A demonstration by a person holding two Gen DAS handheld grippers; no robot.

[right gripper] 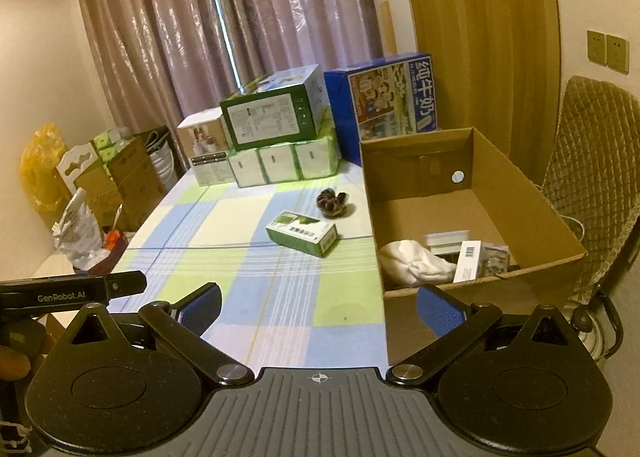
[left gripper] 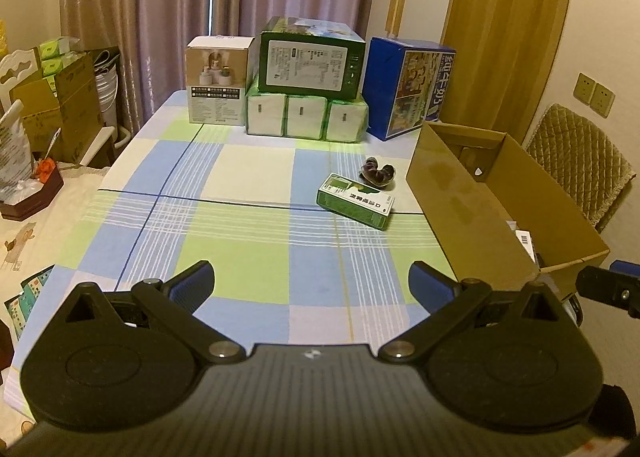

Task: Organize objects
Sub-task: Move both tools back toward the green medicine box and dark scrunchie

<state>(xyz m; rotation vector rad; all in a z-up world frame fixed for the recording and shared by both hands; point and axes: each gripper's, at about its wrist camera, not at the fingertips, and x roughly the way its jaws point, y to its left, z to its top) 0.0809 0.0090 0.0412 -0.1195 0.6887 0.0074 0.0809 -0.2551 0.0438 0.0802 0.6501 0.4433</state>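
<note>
Landmark: the open cardboard box [right gripper: 472,217] at the table's right edge. Left to right from there.

Far left of the cardboard box, the left gripper [left gripper: 312,289] hovers over the near end of the checked tablecloth [left gripper: 240,241], jaws wide apart, nothing between them. Behind, well left of the cardboard box, stored cartons line the far edge: a white carton [left gripper: 220,81], a green carton [left gripper: 312,57] stacked on a tissue pack [left gripper: 306,115], and a blue milk carton [left gripper: 408,85].

Just left of the cardboard box lie the two loose items: a small green box [right gripper: 302,233] flat on the cloth, and behind it a dark rounded thing [right gripper: 331,202], possibly a bundled hair tie or wrapped snack, too blurry to tell. They sit close together, apparently not touching.

The right gripper [right gripper: 320,311] hangs by the cardboard box's near left corner, jaws apart, empty. Inside the cardboard box already: a white cloth lump [right gripper: 416,261] and a barcoded package [right gripper: 468,261].

Judgement: the task is partly done, two items left. The small green box is the likely next pick, by the right gripper. Best approach: come in low, jaws across its short width, close squarely so it doesn't skid, lift clear of the cardboard wall, and drop into the bare far part of the cardboard box.
</note>
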